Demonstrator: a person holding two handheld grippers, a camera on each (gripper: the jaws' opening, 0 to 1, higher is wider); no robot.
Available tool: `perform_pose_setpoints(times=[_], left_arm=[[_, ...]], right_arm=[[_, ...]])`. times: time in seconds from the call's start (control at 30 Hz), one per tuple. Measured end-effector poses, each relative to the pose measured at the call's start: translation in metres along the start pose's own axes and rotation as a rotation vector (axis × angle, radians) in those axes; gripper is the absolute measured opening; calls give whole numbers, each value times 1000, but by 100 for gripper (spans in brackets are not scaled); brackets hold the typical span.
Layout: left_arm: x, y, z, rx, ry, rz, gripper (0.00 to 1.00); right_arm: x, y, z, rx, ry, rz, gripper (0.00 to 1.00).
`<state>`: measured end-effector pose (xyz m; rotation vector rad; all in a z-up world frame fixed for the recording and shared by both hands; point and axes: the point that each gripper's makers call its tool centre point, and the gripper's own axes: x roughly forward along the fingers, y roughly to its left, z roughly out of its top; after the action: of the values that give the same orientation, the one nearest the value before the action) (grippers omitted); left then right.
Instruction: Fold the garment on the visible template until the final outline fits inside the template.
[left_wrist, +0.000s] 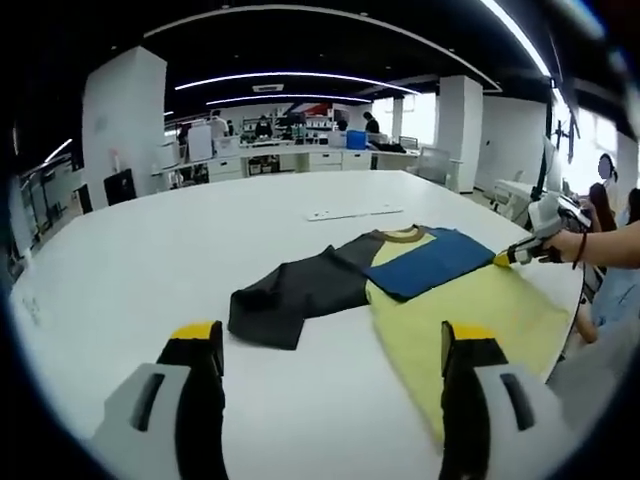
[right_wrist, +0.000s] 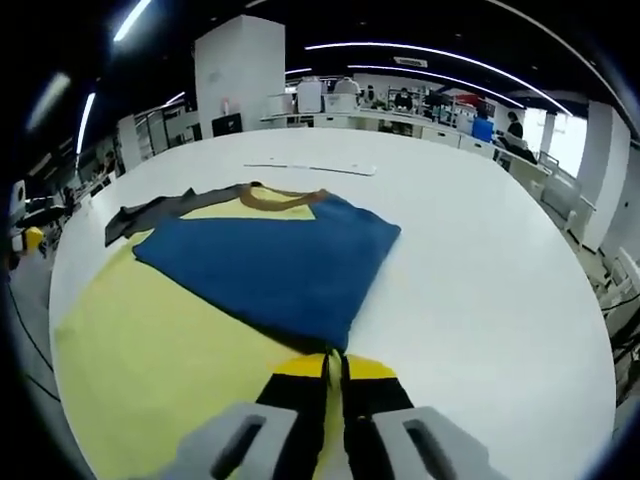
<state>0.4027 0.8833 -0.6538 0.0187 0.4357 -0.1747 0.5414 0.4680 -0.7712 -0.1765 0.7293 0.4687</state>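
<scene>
Yellow shirt (left_wrist: 470, 320) lies on the table (left_wrist: 150, 260) ahead of both grippers. Right gripper (right_wrist: 335, 368) is clamped on its folded blue sleeve (right_wrist: 290, 265), probably to set the fold. Left gripper (left_wrist: 330, 350) hovers near with jaws apart, the grey sleeve (left_wrist: 290, 295) just ahead, likely next.

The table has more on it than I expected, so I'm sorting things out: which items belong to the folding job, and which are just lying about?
Part of the job:
- garment, its blue sleeve folded over the yellow body
- right gripper, shut on the garment's edge
- left gripper, open

Just lying about:
- white strip on the white table
- background desks and blue bin
</scene>
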Motion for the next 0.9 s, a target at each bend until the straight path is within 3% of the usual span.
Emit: perform_pose_setpoints(times=[0.23,0.33,0.47,0.7,0.9], left_arm=[[10,7,-5,30,26,15,81],[15,10,-2,20,-11,21,76],[20,13,2,6,-44,20,68],[34,24,-1,38,-9,35,66],[48,28,-4,35,16,41,60]], right_arm=[[1,-3,2,7,-8,4,1],[2,-3,2,-11,-9,1,4],[3,-7,2,26,-13,-31,22],[-1,-3,13,66,-65,-21,57],[-10,3,27,77,-108,3,77]])
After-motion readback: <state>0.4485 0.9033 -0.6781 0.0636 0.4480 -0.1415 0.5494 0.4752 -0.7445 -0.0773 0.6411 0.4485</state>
